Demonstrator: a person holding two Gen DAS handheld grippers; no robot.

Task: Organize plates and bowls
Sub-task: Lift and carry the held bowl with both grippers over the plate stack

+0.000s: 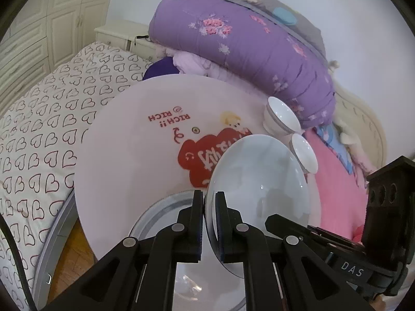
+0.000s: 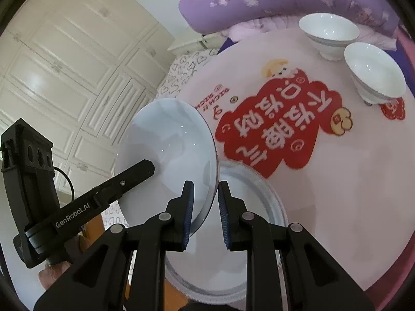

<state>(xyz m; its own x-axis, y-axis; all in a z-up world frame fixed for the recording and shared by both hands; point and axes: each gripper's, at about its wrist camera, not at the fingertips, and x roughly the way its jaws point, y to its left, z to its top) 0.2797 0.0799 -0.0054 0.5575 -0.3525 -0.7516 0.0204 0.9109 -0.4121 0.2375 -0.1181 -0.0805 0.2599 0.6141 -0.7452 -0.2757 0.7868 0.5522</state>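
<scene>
A pale blue-white plate is held on edge above a second plate with a grey rim that lies flat on the round pink table. My left gripper is shut on the upright plate's rim. In the right wrist view the same upright plate stands between my right gripper's fingers, which stand slightly apart around its rim; the flat plate lies below. Two white bowls stand upright at the table's far side, and they also show in the left wrist view.
The table carries a red cartoon print. A folded purple quilt and pink bedding lie behind it. A heart-patterned bed cover is to the left, cream wardrobe doors beyond. Wooden floor shows below the table edge.
</scene>
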